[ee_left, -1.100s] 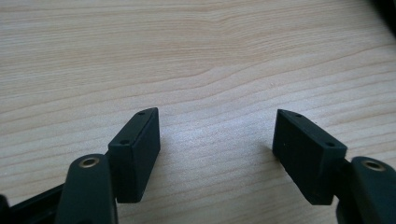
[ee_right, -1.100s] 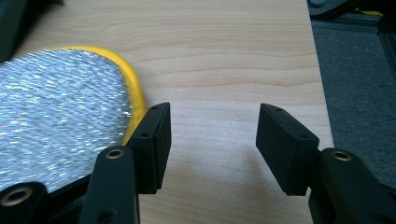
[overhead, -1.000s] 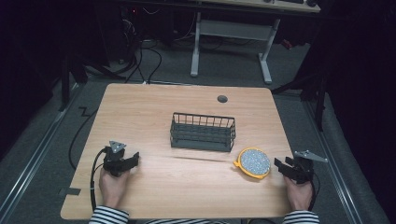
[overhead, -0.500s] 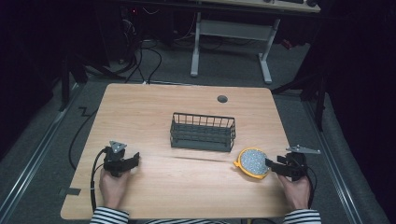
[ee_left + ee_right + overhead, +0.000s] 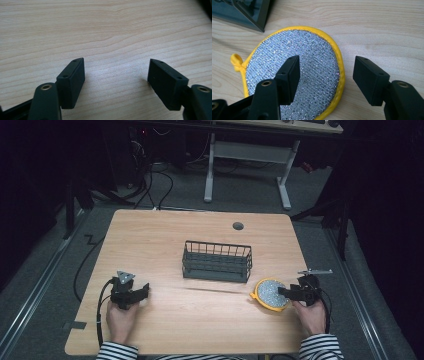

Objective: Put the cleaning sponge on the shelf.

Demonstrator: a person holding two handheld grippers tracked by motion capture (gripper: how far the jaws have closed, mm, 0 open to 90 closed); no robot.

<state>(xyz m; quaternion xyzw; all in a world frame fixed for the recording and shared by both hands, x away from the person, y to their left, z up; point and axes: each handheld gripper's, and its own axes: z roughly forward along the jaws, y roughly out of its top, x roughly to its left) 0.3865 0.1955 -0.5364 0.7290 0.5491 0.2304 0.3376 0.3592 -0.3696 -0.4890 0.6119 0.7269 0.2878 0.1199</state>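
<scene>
**Reaching for the scrubber**

Lying flat on the table point(image 5: 200, 320), near right, just right of the basket point(image 5: 217, 261): scrubber point(image 5: 270, 294), not yet gripped or lifted. Straddling its right edge, right gripper point(image 5: 325, 72) with jaws spread, one above the silver face, one over bare wood. Resting at near left, left gripper point(image 5: 116, 75), jaws spread over bare wood. Left to do, probably: pinch, lift, drop into basket. Compared with a second ago: right gripper moved left onto the scrubber; left unchanged.
</scene>
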